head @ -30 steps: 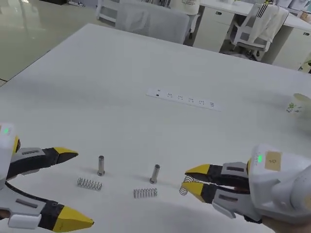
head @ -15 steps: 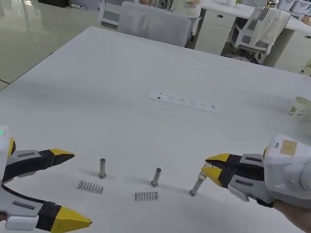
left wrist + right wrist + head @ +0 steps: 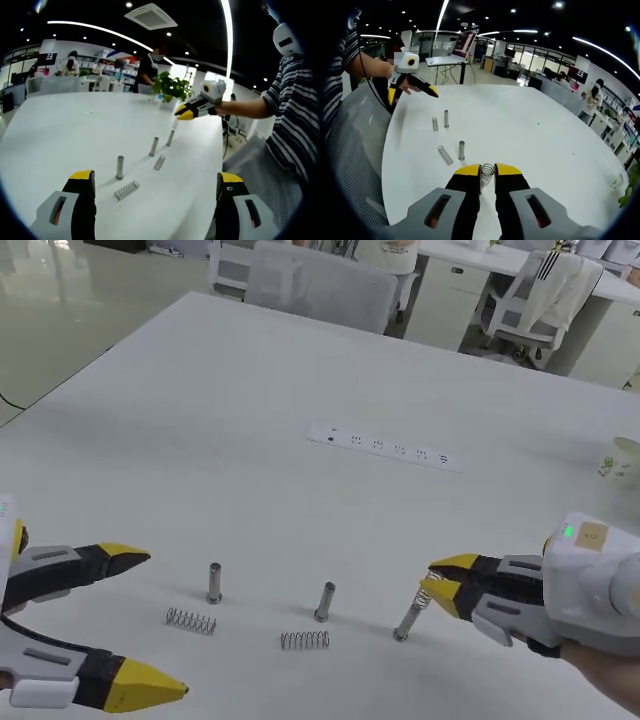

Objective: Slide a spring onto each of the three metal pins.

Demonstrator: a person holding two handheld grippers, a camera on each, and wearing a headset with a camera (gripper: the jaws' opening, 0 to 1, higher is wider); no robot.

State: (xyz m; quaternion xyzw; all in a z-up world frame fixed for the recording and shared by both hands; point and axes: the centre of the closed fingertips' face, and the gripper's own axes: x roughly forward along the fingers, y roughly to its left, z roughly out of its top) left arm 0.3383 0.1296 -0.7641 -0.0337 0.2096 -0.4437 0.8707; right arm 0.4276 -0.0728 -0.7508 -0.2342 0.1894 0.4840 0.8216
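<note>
Jaws of the right gripper [image 3: 447, 581] are clenched on one spring [image 3: 424, 596], pinched between the yellow tips. In the right gripper view that coil stands upright in the narrow gap between them. Directly below the tips, the coil's lower end meets the top of the nearest pin [image 3: 406, 622], which leans with its head toward this gripper and its foot on the white table [image 3: 250, 420]. Whether the coil has passed over the pin's head I cannot tell. Farther out from the right gripper, toward the left one, the middle pin [image 3: 325, 600] stands upright, with a loose spring [image 3: 304, 640] lying flat just beside its base on the person's side. Beyond that again is the far pin [image 3: 214, 582], upright too, with a second loose spring [image 3: 190, 620] lying flat near its foot. The left gripper [image 3: 140, 625] is released, its two jaws spread wide apart. The far pin and the coil beside it lie just ahead of its tips, apart from them. In the left gripper view the three pins run in a line away from those tips toward the right gripper. Past both grippers, well away across the table, lies a white power strip [image 3: 385, 448]. Off to the right gripper's outer side, a paper cup [image 3: 622, 458] stands near the table edge.
</note>
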